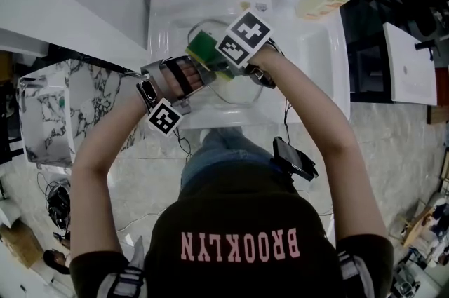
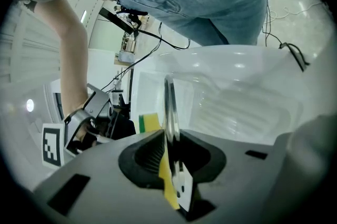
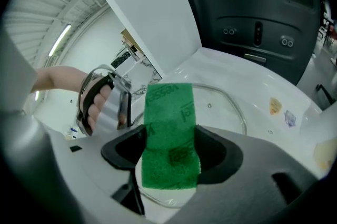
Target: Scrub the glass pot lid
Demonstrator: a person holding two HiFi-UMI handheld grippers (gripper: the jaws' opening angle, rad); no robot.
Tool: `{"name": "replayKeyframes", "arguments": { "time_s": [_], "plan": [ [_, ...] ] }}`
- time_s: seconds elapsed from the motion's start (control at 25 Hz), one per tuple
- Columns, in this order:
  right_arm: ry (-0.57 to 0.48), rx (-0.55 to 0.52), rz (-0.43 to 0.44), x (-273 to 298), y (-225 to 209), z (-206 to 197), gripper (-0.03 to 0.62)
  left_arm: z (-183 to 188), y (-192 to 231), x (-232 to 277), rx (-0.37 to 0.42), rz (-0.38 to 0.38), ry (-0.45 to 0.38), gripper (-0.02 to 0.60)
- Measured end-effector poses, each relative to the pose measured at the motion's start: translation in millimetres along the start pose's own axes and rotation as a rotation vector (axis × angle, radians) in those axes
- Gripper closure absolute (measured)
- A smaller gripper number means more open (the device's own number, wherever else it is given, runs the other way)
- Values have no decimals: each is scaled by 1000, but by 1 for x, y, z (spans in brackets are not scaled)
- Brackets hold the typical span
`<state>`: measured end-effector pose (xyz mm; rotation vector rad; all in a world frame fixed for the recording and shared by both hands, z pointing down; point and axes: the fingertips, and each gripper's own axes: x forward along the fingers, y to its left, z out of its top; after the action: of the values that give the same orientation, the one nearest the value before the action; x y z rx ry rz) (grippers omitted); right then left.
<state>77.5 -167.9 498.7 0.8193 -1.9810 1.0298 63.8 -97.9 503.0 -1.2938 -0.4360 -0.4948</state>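
The right tool (image 3: 169, 153) is clamped on a green sponge (image 3: 168, 107), which lies against the glass pot lid (image 3: 224, 107) at frame centre. The left tool (image 2: 169, 157) pinches the lid's rim, steadying it in the white sink (image 1: 319, 44). Hard scrubbing could lever the slick rim out of that narrow pinch, so the glass drops and cracks.

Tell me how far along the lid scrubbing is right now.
Done: the left gripper grips the round glass pot lid by its rim, edge-up over the white sink. In hand: the right gripper holds the green scouring sponge against the glass. Left: no suds visible, cleanliness unclear; more scrubbing and a rinse likely remain.
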Motion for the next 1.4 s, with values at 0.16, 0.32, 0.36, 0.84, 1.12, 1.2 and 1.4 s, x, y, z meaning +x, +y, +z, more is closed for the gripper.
{"name": "replayKeyframes", "arguments": {
  "time_s": [0.16,0.32,0.36,0.84,1.12,1.2,1.4],
  "plan": [
    [10,-32,33,9,-1,22,313,1,-4,0,-3,-18,-5,512],
    [-54,31,52,16,-13,45,314,1,-3,1,-19,-8,3,512],
    [-72,54,56,16,-17,50,314,1,-3,1,-19,-7,6,512],
    [-81,45,141,12,-4,54,313,2,-3,0,-10,-7,10,512],
    [-63,53,90,22,-24,47,314,2,-11,0,-30,-22,19,508],
    [-64,75,96,24,-30,46,313,2,-12,-1,-35,-24,22,506],
    [-61,114,103,27,-45,43,313,3,-15,-1,-58,-29,27,506]
  ]
}}
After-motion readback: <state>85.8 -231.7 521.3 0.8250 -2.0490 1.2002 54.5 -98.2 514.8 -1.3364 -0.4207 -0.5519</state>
